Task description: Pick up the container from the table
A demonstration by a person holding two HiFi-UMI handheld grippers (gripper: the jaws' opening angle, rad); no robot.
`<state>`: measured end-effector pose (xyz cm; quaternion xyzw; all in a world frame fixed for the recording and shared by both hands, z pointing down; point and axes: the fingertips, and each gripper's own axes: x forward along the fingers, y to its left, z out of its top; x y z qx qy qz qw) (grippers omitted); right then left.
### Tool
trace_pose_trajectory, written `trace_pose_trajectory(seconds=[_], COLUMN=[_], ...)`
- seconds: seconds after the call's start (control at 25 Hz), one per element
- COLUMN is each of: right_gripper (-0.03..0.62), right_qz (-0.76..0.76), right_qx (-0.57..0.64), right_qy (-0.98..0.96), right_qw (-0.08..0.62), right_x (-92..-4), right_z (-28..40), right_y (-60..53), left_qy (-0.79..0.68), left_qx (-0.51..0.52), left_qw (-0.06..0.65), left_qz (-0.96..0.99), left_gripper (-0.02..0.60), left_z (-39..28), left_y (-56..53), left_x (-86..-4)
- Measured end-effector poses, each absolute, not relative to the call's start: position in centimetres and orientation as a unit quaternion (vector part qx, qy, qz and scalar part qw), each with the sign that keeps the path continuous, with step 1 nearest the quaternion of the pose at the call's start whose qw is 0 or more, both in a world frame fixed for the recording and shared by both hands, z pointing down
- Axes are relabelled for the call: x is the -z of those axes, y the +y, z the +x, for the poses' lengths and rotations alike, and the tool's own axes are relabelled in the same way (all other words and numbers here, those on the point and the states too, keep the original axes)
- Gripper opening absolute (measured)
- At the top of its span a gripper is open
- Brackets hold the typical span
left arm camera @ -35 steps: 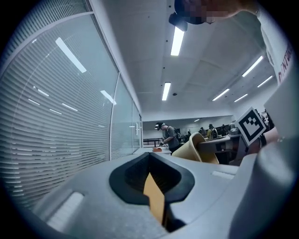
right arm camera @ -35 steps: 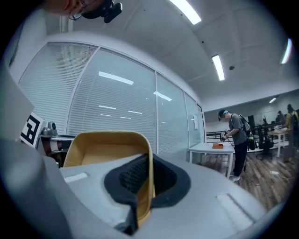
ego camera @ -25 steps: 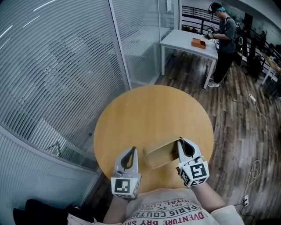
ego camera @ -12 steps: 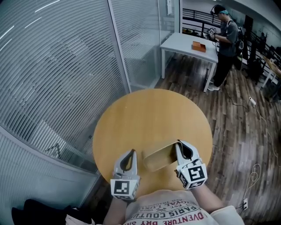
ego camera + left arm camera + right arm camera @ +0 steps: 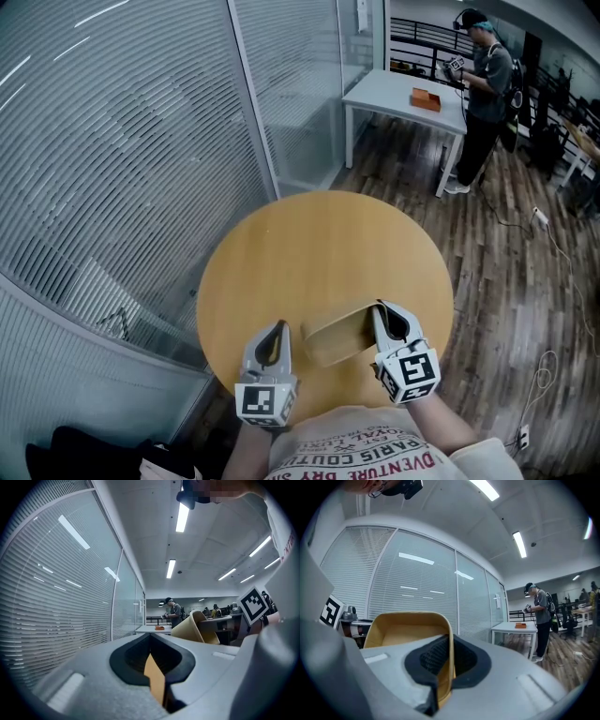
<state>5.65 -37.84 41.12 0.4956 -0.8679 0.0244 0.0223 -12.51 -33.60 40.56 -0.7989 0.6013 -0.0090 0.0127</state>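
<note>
While clamped on the right end wall of the container (image 5: pixel 333 339), low centre by the table (image 5: pixel 319 234) near edge, grips with right gripper (image 5: pixel 380 309) alone; long axis toward left gripper (image 5: pixel 278 328), jaws together, empty, just beside.

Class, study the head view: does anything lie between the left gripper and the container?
Nothing visible does. Only bare table separates the left gripper from the container, whose right-hand wall is clamped in the right gripper.
</note>
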Motion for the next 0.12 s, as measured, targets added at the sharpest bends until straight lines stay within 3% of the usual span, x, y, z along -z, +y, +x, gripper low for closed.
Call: trace_pose_trajectory(seconds=[0.12], right_gripper=[0.005], right_qz=[0.493], right_qx=[-0.027], right_qy=[-0.869], right_qw=[0.024], right_x=[-41.15], right_z=[5.2], right_y=[-38.44], left_qy=[0.601], left_qx=[0.007], left_qw=[0.011], left_qz=[-0.799], left_gripper=[0.006], left_z=[-12.69], left_y=[-34.12], left_x=[-40.52])
